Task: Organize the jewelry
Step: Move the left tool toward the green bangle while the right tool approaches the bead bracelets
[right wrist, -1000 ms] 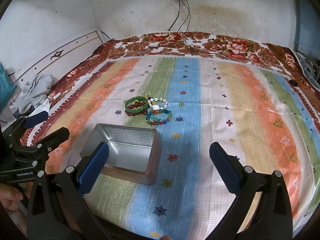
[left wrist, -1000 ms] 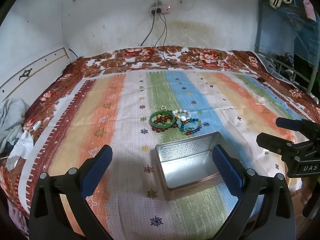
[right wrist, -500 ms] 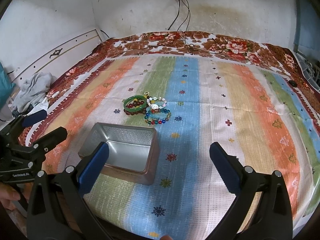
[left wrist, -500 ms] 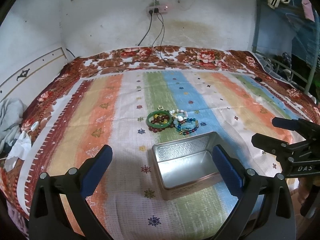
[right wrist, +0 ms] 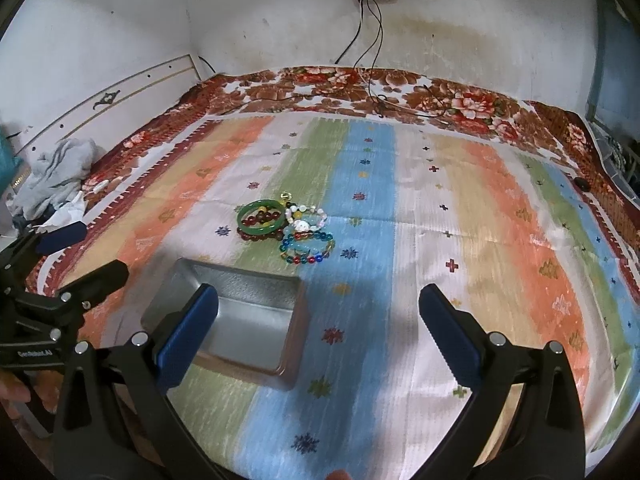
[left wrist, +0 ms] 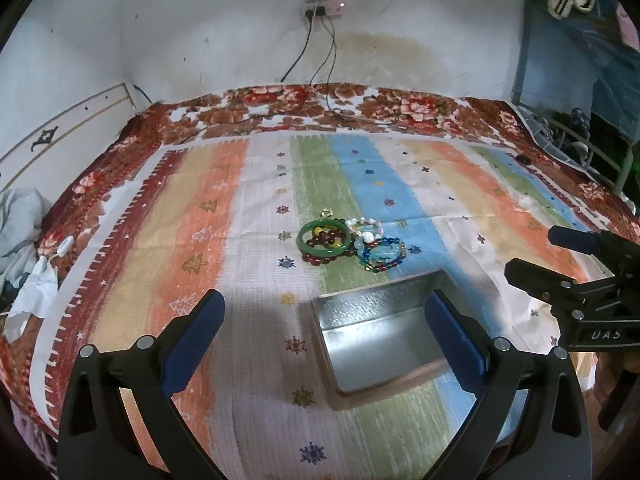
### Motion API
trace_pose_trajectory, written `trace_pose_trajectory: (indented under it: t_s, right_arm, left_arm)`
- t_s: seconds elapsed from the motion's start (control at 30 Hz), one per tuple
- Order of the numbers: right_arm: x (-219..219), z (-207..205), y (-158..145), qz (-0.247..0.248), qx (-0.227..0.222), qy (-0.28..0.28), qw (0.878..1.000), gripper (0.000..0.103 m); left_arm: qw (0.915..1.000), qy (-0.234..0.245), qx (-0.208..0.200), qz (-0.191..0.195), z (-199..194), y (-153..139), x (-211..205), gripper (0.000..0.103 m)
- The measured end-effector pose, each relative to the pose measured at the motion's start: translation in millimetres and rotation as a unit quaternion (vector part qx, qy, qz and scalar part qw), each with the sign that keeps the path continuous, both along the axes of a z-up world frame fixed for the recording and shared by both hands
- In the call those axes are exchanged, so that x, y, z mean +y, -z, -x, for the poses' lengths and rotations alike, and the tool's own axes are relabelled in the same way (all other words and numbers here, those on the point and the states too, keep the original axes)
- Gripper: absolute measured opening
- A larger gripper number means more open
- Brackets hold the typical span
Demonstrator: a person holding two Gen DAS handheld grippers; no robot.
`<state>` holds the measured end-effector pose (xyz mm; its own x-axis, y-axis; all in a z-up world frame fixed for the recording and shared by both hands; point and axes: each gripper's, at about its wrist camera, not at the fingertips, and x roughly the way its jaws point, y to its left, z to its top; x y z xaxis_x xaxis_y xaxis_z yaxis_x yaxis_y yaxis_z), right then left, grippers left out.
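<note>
— Hovering above the bed, the left gripper has its blue pads spread wide and nothing between them; the right gripper hangs the same way, wide apart and empty.

— And the jewelry?

— It lies ahead of both grippers, bunched in one small heap: a green bangle over dark red beads, a white bead bracelet just beyond, and a multicoloured bead bracelet touching them. The open metal tin sits nearer, directly under the left gripper's right pad and just left of the right gripper's line.

— What could go wrong?

— Most likely a tangled pick. The pieces overlap, so closing on one strand may drag its neighbours along or scatter them. The bangle is smooth and hard, and it could squirt out of the pads. The blanket is soft, so pads pressing down might pinch cloth instead of beads.

— And the tin?

— It is light-looking and close; a low approach could knock or tip it. The two grippers also stand near each other and could collide.
</note>
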<state>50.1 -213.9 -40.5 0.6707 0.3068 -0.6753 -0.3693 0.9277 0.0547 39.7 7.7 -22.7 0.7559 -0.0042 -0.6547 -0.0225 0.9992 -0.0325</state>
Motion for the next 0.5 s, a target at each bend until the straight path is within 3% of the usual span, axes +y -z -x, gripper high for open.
trace_pose_trajectory:
  t_s: [0.2, 0.5]
  right_arm:
    - [-4, -21, 3, -0.007, 0.022, 0.003, 1.000, 0.099]
    - [6, -54, 19, 0.001, 0.053, 0.000, 0.999, 0.099]
  left_arm:
    - [0.9991, -0.005, 0.029, 0.030, -32, 1, 31, 0.097]
    - [0.9974, -0.024, 0.067, 0.010, -77, 19, 44, 0.097]
